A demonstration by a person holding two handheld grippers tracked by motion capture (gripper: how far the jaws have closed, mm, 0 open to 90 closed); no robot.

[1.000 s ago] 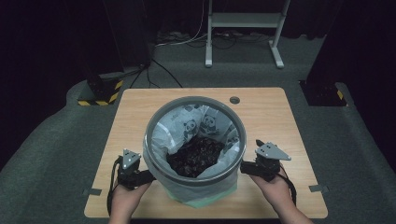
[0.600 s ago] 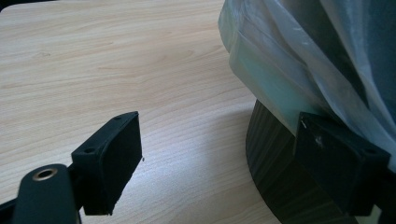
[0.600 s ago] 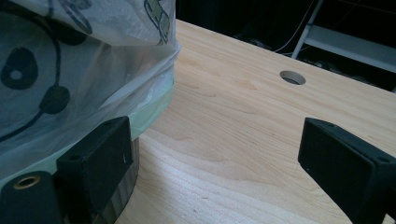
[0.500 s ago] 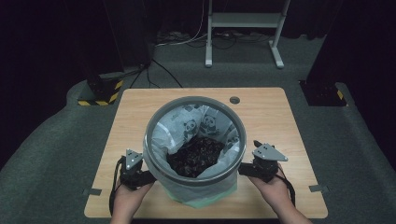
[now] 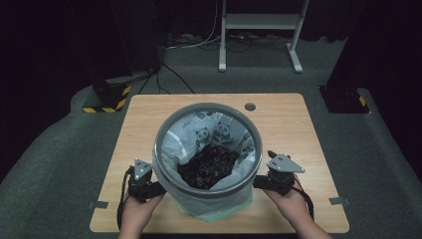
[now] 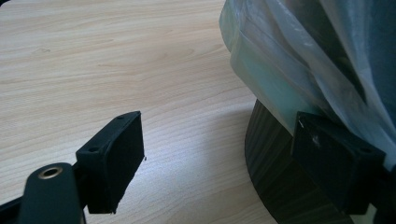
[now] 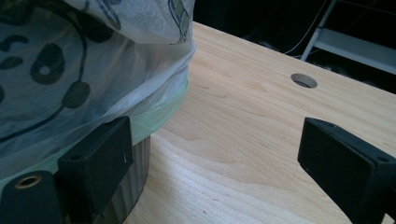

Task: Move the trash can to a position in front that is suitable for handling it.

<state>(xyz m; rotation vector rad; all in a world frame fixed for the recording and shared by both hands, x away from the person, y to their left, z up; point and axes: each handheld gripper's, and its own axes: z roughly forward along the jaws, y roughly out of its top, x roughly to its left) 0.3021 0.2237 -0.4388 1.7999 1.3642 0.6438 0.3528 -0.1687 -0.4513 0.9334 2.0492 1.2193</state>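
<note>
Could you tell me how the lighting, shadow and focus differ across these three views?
High view: the light wooden table is lit, surroundings nearly black. Left gripper view: the translucent panda-print bin liner throws a soft shadow on the wood; the near jaws look blurred. Right gripper view: bright, the round cable hole fairly sharp.

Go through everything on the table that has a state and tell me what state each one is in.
Bin: upright on the table, partly filled with dark waste.
Panda-print bag: lining the bin, folded over its rim, untied.
Left gripper: open, one jaw against the bag.
Right gripper: open, one jaw beside the bag.
</note>
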